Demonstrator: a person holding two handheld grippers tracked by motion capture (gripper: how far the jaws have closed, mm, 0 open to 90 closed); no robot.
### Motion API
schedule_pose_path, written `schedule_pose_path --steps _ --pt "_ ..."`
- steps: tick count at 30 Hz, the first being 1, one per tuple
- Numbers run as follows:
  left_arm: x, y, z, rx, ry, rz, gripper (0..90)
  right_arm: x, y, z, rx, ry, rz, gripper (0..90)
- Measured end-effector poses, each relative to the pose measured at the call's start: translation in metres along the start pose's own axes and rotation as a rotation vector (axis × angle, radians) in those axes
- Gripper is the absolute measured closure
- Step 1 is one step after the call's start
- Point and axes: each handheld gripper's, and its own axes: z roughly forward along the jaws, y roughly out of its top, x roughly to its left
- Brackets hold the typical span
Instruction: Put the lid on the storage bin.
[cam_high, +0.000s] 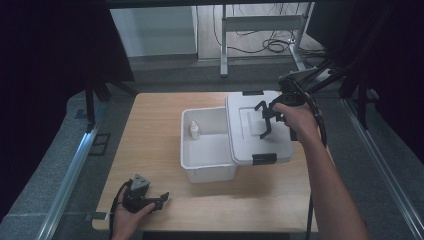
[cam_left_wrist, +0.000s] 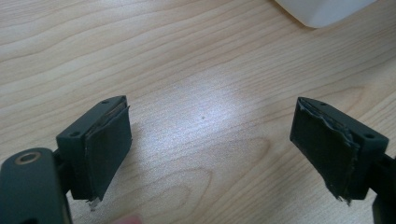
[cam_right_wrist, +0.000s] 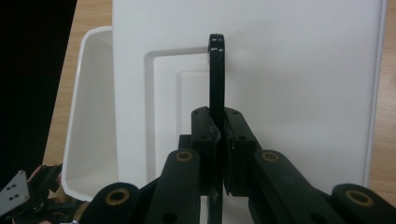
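Seen from above: wooden table with an open white box at its middle, a small white bottle standing inside near the far left corner. White lid shifted right, covering only the box's right part. Right gripper above the lid, jaws closed tight on the lid's black handle. Left gripper resting low at the table's near left edge, jaws spread wide, holding nothing.

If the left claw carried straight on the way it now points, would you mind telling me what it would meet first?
Probably the white bin. The left claw is open over bare wooden table, and the bin's corner lies ahead, slightly to one side, so it might only graze it.
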Motion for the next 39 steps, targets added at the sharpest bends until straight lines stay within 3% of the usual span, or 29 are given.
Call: schedule_pose_path --steps 39 --pt "0.001 0.0 0.0 0.005 -0.002 -0.001 12.7 0.055 0.009 0.03 0.044 0.039 -0.041 85.4"
